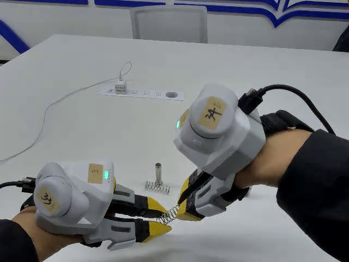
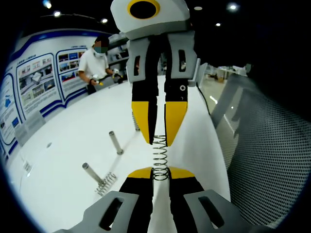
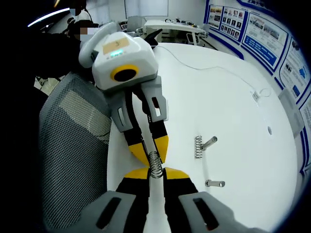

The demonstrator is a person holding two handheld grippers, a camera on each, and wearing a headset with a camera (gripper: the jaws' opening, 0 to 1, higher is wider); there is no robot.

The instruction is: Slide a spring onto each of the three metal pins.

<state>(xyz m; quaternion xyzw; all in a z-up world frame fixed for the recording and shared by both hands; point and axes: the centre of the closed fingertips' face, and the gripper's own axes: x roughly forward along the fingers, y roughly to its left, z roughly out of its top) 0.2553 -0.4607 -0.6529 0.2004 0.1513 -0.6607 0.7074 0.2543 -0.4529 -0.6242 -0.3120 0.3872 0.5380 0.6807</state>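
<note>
A small steel spring (image 1: 169,214) hangs in the air between my two grippers, one end in each. My left gripper (image 1: 167,218) comes in from the lower left and is shut on its near end (image 2: 160,165). My right gripper (image 1: 182,213) reaches down from the right and is shut on the other end (image 3: 154,165). Just behind them a metal pin (image 1: 158,173) stands upright on the white table, with a second spring (image 1: 157,188) lying at its base. The left gripper view has two bare pins (image 2: 115,142) (image 2: 90,171), and the loose spring (image 2: 106,183) lies by the nearer one.
A white power strip (image 1: 143,93) with a plug and cable lies farther back on the table (image 1: 82,120). A grey chair (image 1: 169,23) stands at the far edge. A mesh chair back (image 2: 262,145) is close beside the grippers. A person (image 2: 99,63) stands at the far end.
</note>
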